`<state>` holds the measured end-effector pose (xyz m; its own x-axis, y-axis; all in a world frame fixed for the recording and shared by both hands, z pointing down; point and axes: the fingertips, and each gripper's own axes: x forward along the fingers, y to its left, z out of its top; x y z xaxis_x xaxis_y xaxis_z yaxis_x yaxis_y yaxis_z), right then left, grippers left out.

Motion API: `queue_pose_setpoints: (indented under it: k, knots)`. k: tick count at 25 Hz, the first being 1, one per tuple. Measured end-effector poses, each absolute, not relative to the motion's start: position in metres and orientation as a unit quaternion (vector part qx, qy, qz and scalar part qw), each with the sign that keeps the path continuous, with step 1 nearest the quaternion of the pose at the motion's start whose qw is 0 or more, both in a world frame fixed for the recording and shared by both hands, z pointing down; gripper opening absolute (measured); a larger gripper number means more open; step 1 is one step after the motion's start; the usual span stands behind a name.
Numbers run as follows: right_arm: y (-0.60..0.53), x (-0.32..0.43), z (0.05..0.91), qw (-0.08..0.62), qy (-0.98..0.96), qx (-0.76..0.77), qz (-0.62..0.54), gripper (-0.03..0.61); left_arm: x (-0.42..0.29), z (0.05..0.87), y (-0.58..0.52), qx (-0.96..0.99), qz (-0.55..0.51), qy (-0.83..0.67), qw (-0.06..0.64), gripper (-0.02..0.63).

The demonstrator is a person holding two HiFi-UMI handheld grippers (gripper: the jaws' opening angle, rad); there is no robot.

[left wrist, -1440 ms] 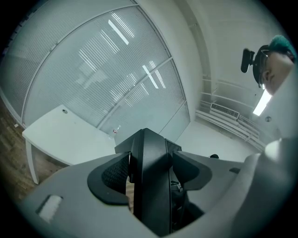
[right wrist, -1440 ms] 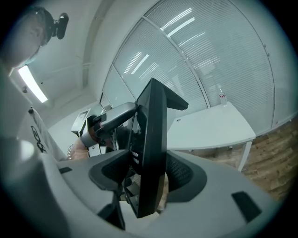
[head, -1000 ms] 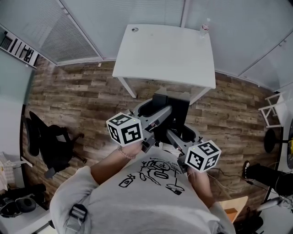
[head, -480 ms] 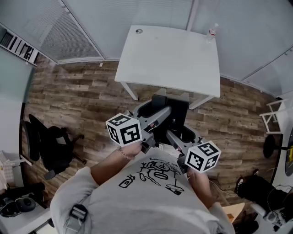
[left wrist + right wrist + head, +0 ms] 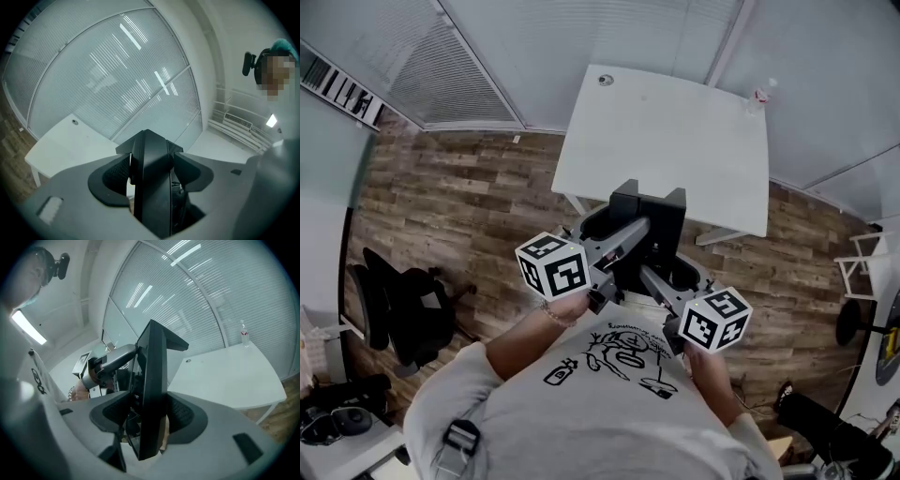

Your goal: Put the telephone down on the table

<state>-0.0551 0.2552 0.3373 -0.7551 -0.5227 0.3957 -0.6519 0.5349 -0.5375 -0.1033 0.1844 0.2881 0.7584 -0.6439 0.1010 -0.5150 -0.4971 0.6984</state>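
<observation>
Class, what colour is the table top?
White; the table shows best in the head view.

Left tool [image 5: 151,169], jaws clamped on either side of an upright black telephone [image 5: 153,199]. White bench [image 5: 65,145] at far left, blinds [image 5: 108,70] beyond it.

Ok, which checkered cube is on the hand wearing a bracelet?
The left gripper's cube, on the head view's left: a bracelet circles the wrist just behind it. The wrist behind the right gripper's cube shows none.
</observation>
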Motion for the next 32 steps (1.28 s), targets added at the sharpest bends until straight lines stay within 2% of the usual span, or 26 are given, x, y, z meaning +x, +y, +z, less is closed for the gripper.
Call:
queue_pose_setpoints:
  k: [15, 32]
  knots:
    - [0.172, -0.125, 0.341, 0.097, -0.868, 0.338, 0.351, 0.225, -0.173, 0.293, 0.1, 0.858, -0.086, -0.339, 0.375, 0.291]
    - [0.094, -0.062, 0.348, 0.107, -0.87, 0.315, 0.363, 0.225, -0.112, 0.302, 0.023, 0.846, -0.085, -0.36, 0.385, 0.291]
